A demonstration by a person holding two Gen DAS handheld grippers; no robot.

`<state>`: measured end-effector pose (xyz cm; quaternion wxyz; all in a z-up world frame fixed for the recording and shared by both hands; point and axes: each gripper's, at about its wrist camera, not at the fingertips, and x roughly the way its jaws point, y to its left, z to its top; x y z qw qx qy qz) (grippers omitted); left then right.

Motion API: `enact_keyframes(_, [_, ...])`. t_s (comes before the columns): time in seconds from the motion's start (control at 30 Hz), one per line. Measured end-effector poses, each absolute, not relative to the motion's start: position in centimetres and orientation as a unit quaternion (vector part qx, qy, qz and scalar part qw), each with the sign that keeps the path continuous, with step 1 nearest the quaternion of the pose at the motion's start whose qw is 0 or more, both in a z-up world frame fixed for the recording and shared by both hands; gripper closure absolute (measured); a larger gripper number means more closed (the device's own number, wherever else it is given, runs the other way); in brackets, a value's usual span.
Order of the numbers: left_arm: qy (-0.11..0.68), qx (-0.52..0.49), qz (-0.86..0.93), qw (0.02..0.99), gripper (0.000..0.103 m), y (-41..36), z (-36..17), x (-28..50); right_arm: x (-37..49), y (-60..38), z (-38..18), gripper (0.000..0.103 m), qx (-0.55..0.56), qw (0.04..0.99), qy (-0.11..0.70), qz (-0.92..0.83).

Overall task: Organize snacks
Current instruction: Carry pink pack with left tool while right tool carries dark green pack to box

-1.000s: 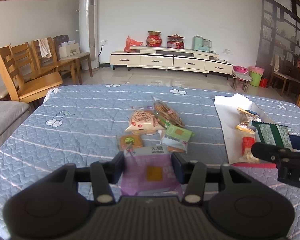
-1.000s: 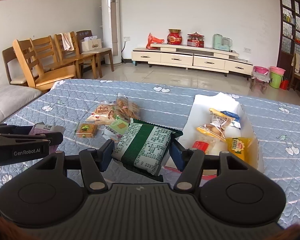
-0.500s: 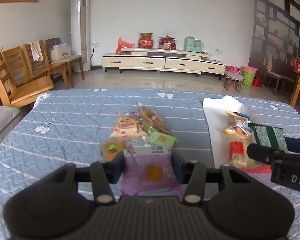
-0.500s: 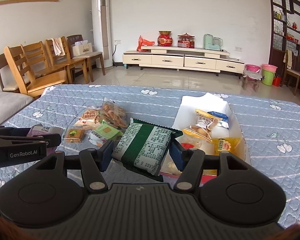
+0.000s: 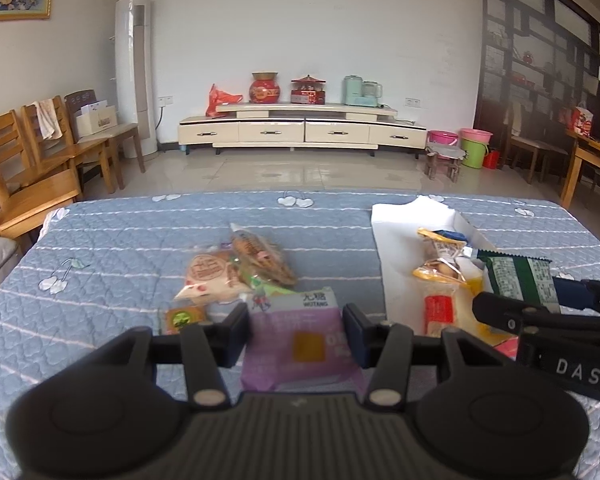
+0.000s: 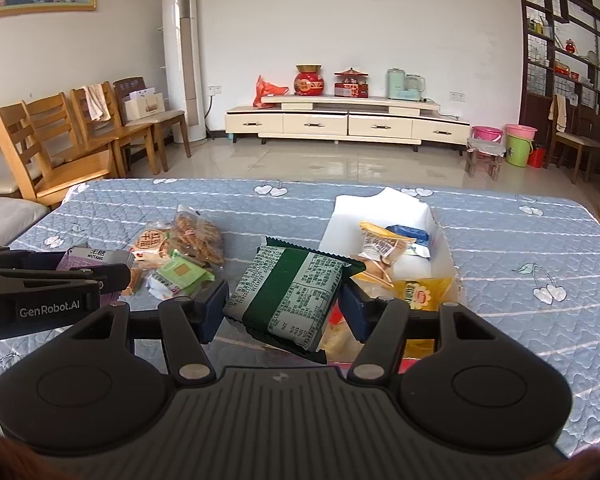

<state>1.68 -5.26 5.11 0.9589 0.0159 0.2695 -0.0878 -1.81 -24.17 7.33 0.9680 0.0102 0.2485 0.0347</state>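
My left gripper [image 5: 296,320] is shut on a purple snack packet [image 5: 300,344] and holds it just above the blue quilted table. My right gripper [image 6: 283,302] is shut on a green-and-white packet [image 6: 288,292], lifted over the near end of a white box [image 6: 380,208]. Several packets lie in that box, among them a yellow one [image 6: 420,292]. A loose pile sits mid-table: a round-printed packet [image 5: 208,276], a bag of biscuits [image 5: 260,256] and a light green packet [image 6: 180,272]. The left gripper [image 6: 112,276] shows at the left edge of the right wrist view.
The blue quilted cloth [image 5: 120,240] covers the whole table, with bare cloth left of the pile and right of the box. Wooden chairs [image 5: 28,184] stand beyond the left edge. A small orange packet [image 5: 182,316] lies just left of my left fingers.
My left gripper has drifted right with the purple packet, so the pile sits further left and the white box closer in its view. The right gripper has barely moved and keeps its hold.
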Motion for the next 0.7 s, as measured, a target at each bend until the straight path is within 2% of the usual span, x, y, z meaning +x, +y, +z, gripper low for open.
enact_keyframes(0.7, [0.274,0.031,-0.125,0.953,0.053,-9.6,4.9,3.8,-0.6,-24.6,7.0,0.028,0.027,0.969,0.247,-0.003])
